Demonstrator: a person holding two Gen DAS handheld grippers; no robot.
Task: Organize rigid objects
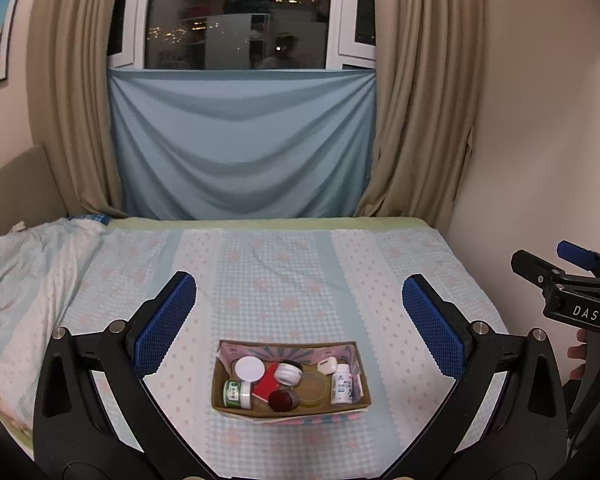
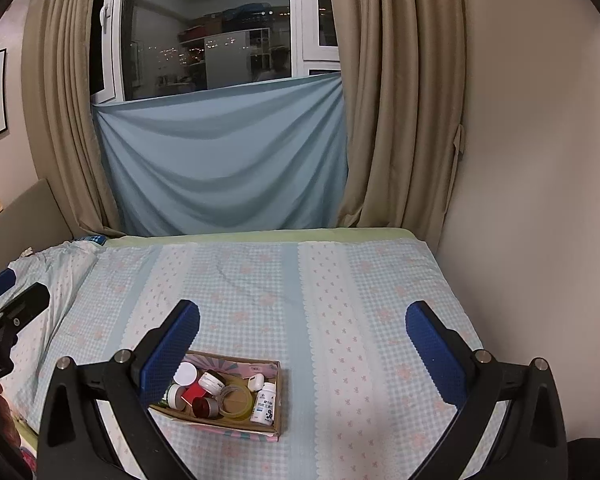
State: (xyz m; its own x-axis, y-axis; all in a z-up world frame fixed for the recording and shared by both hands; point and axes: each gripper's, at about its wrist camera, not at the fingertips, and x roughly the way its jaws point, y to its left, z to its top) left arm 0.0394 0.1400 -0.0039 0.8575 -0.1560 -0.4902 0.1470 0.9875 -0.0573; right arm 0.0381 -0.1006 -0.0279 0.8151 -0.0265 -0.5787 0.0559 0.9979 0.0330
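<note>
Left gripper: the left gripper (image 1: 299, 304) hangs above the bed with its blue ribbed pads spread wide, holding nothing.
Box: the shallow open cardboard box with pink and teal printed sides (image 1: 288, 414) rests on the pale blue checked bedspread (image 1: 284, 272), below and between the left pads. All the small things lie inside it.
Left end of box: a round white lid (image 1: 249, 369), and just in front of it a green-labelled jar with a white cap (image 1: 237, 394) lying on its side.
Middle of box: a flat red card or packet (image 1: 267, 385), a tilted white jar with a dark band (image 1: 289, 373), a small dark red round tin (image 1: 282, 400) and a roll of clear tape (image 1: 312, 389) lying flat.
Right end of box: a small white case (image 1: 327, 365) and an upright white pill bottle with a blue printed label (image 1: 342, 384).
Handling: all look light and stiff. The smooth plastic may slip, so take the bottle across its body – the jars by their caps. The tape is thin, best held by its ring wall.
Right gripper: the right gripper (image 2: 302, 336) is released too, empty, to the right of the box.
</note>
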